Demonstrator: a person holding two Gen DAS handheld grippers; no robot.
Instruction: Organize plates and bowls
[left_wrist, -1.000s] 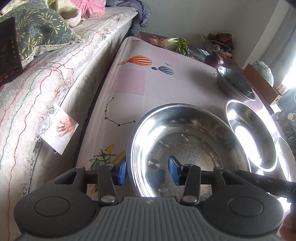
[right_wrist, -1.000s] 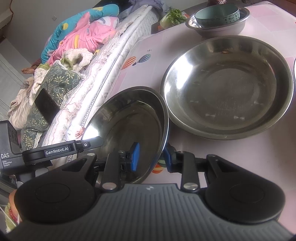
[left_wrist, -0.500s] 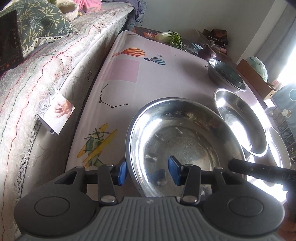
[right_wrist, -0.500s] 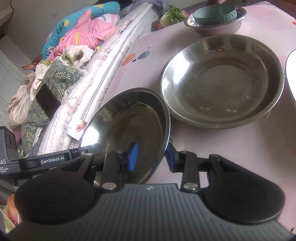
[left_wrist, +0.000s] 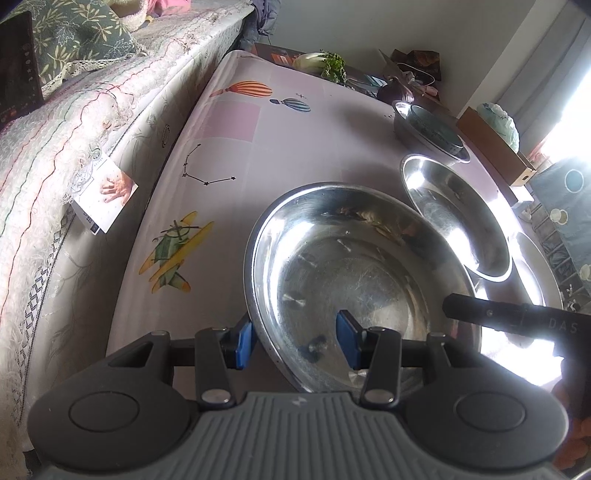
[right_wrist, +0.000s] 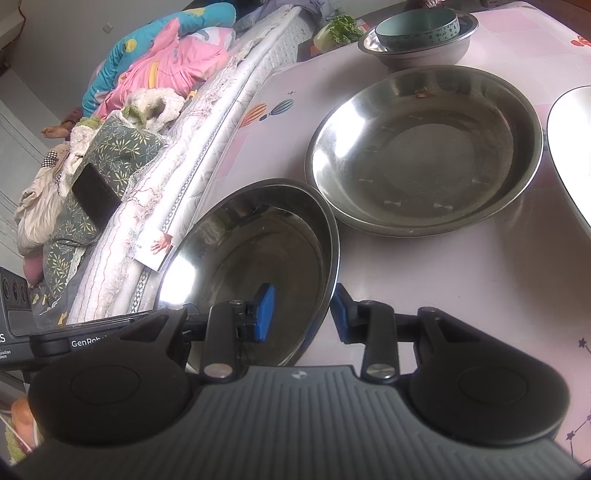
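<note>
Pink patterned tablecloth (left_wrist: 295, 147) beside a quilted bed (left_wrist: 92, 122).

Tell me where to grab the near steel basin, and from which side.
Take its thin rim, one pad inside, one outside; the basin is too wide to span. Come from the near edge, angled down, where the left gripper and right gripper straddle it.
</note>
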